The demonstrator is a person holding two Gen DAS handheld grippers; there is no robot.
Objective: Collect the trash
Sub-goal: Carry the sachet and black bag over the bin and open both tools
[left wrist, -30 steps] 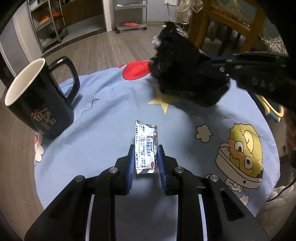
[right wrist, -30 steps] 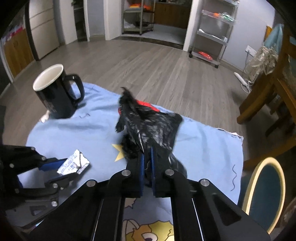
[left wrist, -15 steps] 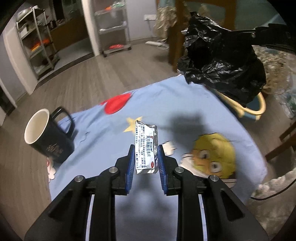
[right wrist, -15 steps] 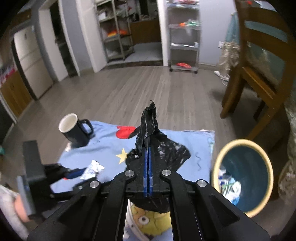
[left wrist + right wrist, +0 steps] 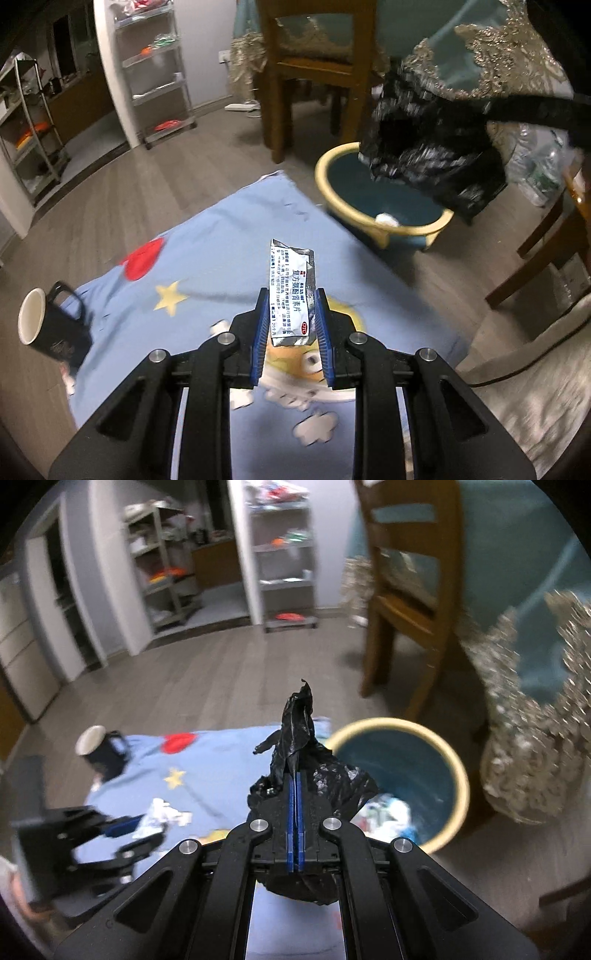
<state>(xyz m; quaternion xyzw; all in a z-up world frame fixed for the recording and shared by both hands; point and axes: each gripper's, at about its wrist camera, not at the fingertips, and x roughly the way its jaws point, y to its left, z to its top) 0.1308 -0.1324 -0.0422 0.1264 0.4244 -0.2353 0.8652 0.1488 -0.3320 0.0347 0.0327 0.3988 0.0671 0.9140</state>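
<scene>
My left gripper (image 5: pixel 290 295) is shut on a silver medicine sachet (image 5: pixel 291 291) with blue print, held upright above the blue cartoon cloth (image 5: pixel 221 240). My right gripper (image 5: pixel 296 775) is shut on a crumpled black plastic bag (image 5: pixel 299 720). In the left wrist view that black bag (image 5: pixel 424 144) hangs blurred over the teal bin's (image 5: pixel 332 162) yellow rim. From the right wrist, the bin (image 5: pixel 458 775) lies just right of the bag, with light scraps inside. My left gripper (image 5: pixel 147 825) and its sachet (image 5: pixel 162 812) show at lower left there.
A dark mug (image 5: pixel 51 325) with a white inside stands at the cloth's left edge. Wooden chairs (image 5: pixel 306 74) and a table with a lace-edged cloth (image 5: pixel 517 55) crowd behind and right of the bin. Wire shelving (image 5: pixel 155 74) lines the far wall across open wood floor.
Both grippers have risen and swung right, away from the mug. The black bag has gone from over the cloth to above the bin. The sachet stays clamped in the left gripper.
</scene>
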